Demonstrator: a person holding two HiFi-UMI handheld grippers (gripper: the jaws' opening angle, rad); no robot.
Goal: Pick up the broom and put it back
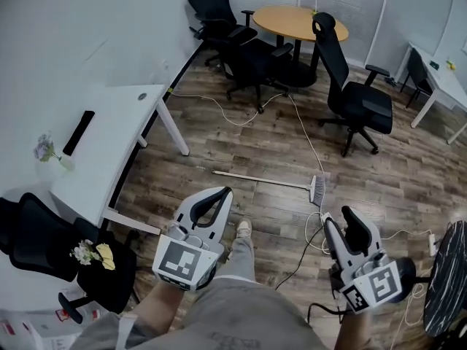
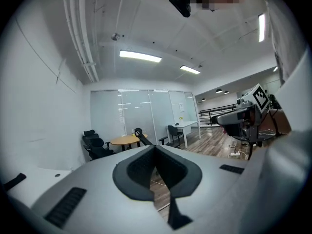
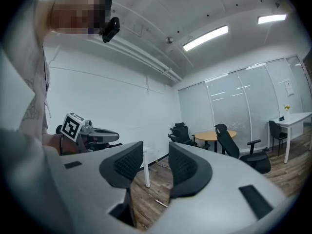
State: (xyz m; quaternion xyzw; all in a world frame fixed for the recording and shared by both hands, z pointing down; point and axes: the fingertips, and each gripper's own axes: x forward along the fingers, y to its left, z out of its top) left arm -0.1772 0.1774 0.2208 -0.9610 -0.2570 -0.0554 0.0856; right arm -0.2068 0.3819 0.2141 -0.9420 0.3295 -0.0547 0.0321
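The broom (image 1: 263,180) lies flat on the wooden floor, its pale handle pointing left and its grey bristle head (image 1: 318,189) to the right. My left gripper (image 1: 227,191) hangs above the floor on the near side of the handle, its jaws shut with nothing in them (image 2: 155,148). My right gripper (image 1: 337,216) hovers just below the bristle head, apart from it. Its jaws stand open and empty (image 3: 156,156). Low between them, the right gripper view shows a short pale stretch of what looks like the broom handle (image 3: 161,203).
A white desk (image 1: 109,137) stands at the left, with a black chair (image 1: 44,243) in front of it. Office chairs (image 1: 357,100) ring a round wooden table (image 1: 295,20) at the back. Cables (image 1: 306,133) cross the floor near the broom. My shoe (image 1: 243,228) is between the grippers.
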